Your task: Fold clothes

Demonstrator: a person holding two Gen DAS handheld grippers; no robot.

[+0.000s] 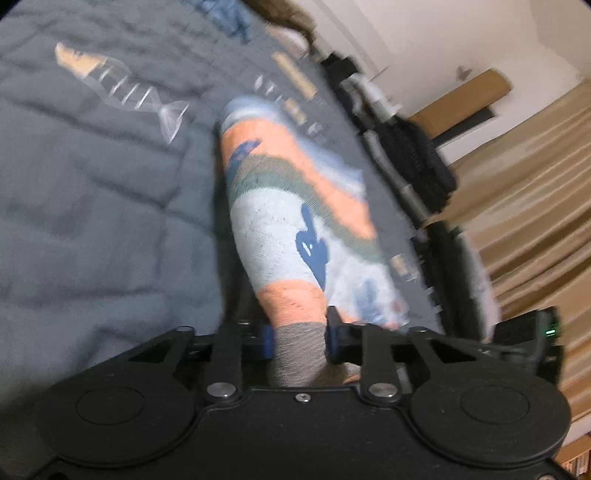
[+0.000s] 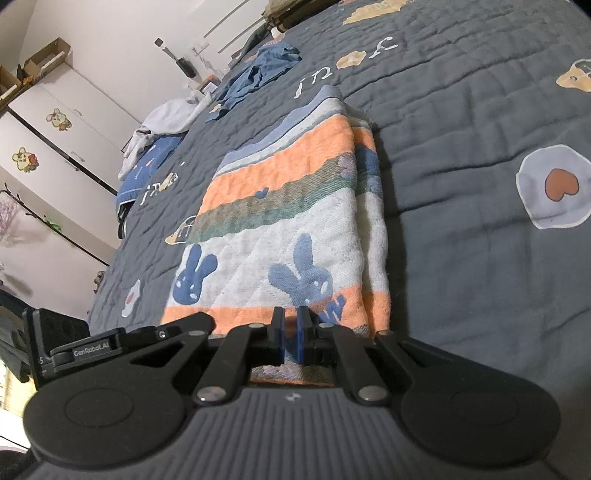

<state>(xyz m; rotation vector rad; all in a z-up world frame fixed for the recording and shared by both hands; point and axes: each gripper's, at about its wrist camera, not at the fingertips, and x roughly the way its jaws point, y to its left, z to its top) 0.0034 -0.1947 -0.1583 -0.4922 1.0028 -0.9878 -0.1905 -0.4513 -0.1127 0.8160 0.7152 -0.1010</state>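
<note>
The left gripper [image 1: 299, 341] has its blue-padded fingers [image 1: 269, 341] clamped on the grey hem of a folded, striped blanket [image 1: 291, 218], lifting that end so the cloth rises away from the camera in a blurred ridge of pale blue, orange and green bands with dark blue rabbits. The right gripper [image 2: 291, 334] has its fingers [image 2: 277, 334] nearly together, pinching the near orange edge of the same blanket [image 2: 280, 221], which in this view lies flat and folded in layers on the bed. Beneath it spreads a dark grey quilted bedspread [image 2: 461, 147] printed with white letters, a fried egg with a heart [image 2: 556, 186] and small tan shapes. Farther up the bed sit a crumpled blue garment [image 2: 258, 77], a white garment [image 2: 166, 118] and a folded dark blue item [image 2: 147, 170] near the edge. Beyond stand white wardrobe doors [image 2: 62, 122] bearing cartoon stickers, with cardboard boxes [image 2: 44, 59] on top. From the left wrist view, black bags [image 1: 410, 147] crowd the bedside, next to a wood-plank floor [image 1: 535, 206] and a white wall [image 1: 443, 33].
</note>
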